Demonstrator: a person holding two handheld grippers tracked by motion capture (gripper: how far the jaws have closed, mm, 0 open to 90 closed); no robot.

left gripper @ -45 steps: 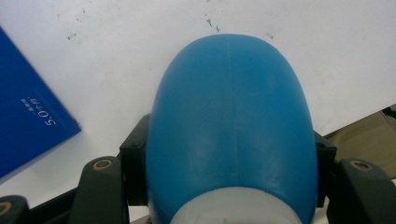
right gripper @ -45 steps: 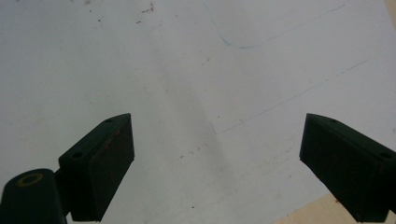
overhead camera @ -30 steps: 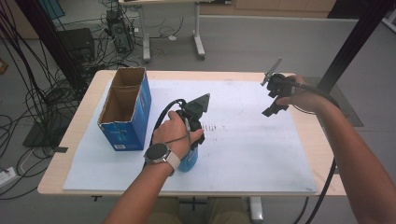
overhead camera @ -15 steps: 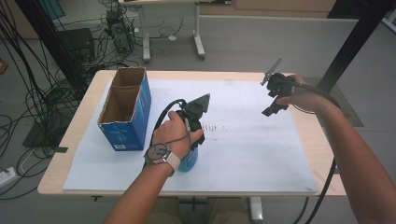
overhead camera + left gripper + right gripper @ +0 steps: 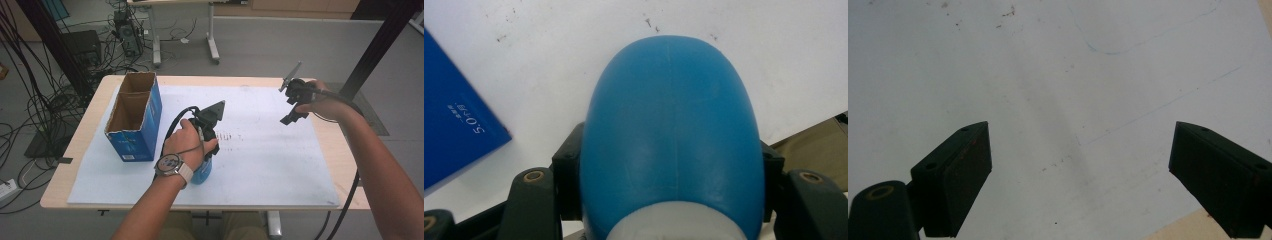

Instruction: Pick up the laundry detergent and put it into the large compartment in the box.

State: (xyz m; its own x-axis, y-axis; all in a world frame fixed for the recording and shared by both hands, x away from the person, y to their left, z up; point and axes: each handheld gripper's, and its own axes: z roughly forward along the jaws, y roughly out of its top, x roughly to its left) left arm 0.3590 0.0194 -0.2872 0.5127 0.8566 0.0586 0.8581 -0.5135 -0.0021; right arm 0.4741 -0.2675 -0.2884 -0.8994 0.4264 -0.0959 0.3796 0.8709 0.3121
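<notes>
A blue rounded bottle-like object (image 5: 671,125) with a pale grey end sits between the jaws of my left gripper (image 5: 669,167), which is shut on its sides. In the high view that gripper (image 5: 206,150) hangs over the near middle of the white sheet (image 5: 270,155), and the blue object (image 5: 202,174) shows below the hand, low over the sheet. Whether it touches the sheet I cannot tell. My right gripper (image 5: 292,116) is held above the sheet's far right part. Its jaws stand wide open (image 5: 1078,170) with nothing between them.
An open-topped blue cardboard box (image 5: 132,117) stands on the left of the sheet, and its blue side (image 5: 454,130) is close to the held object. The wooden table (image 5: 90,125) shows around the sheet. Cables and desk legs lie on the floor beyond.
</notes>
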